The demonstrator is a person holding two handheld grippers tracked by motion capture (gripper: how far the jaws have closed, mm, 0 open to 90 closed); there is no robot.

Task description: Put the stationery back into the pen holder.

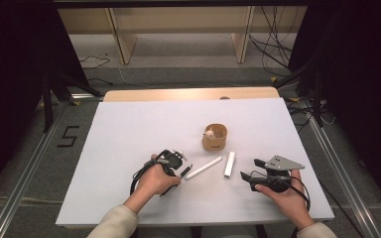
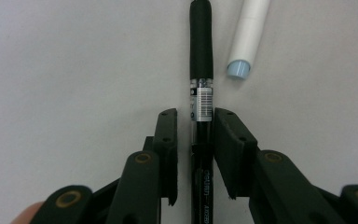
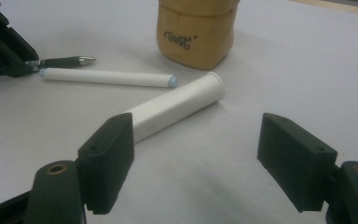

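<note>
On the left, the left claw (image 2: 195,135) lies low on the white counter (image 1: 129,134) with a black pen (image 2: 201,60) between its jaws. The jaws stand close on both sides of the barrel, but a thin gap shows on each side, so the pen is not yet clamped. If the jaws close while the pen lies flat, their tips can scrape the counter and push the pen forward instead of gripping it. The pen is thin and round, so it can also roll out to one side.

Just beside the pen's tip lies a slim white stick with a pale blue end (image 2: 249,37). A small swing of the left claw can knock it and send it rolling.

Further right lies a thicker white tube (image 3: 177,109), near a tan paper cup (image 3: 196,32). The right claw (image 3: 198,161) hovers before the tube with jaws wide apart and holds nothing. Its approach is at an angle to the tube, so one jaw can strike first and spin it toward the cup.
</note>
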